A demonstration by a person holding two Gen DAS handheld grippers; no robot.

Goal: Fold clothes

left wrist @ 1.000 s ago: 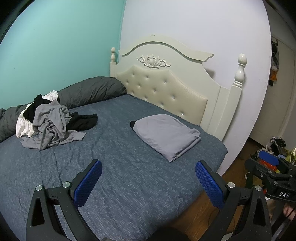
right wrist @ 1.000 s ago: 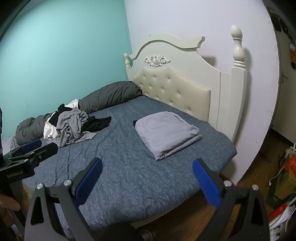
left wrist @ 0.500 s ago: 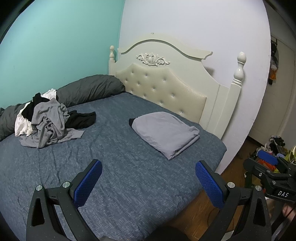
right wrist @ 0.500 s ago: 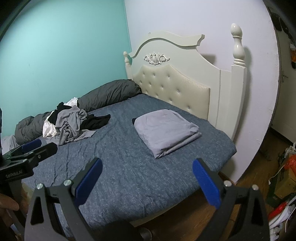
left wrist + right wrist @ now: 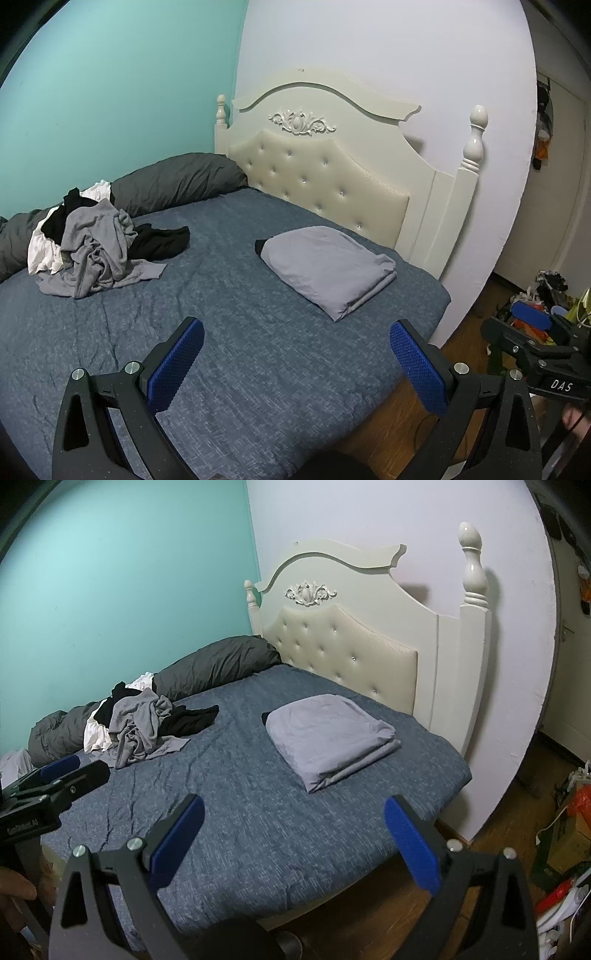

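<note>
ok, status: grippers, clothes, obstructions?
Left gripper open, empty. Right gripper open, empty. Clothes pile unfolded, folded garment done. Bed path unobstructed.

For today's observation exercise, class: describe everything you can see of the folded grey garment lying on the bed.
The folded grey garment is a light grey, soft-looking cloth, folded into a flat, roughly rectangular stack with layered edges showing at its near corner. A small dark patch peeks out at its far left corner. It lies flat on the blue bedspread, near the cream headboard, apart from the pile of unfolded clothes. Neither tool touches it.
</note>
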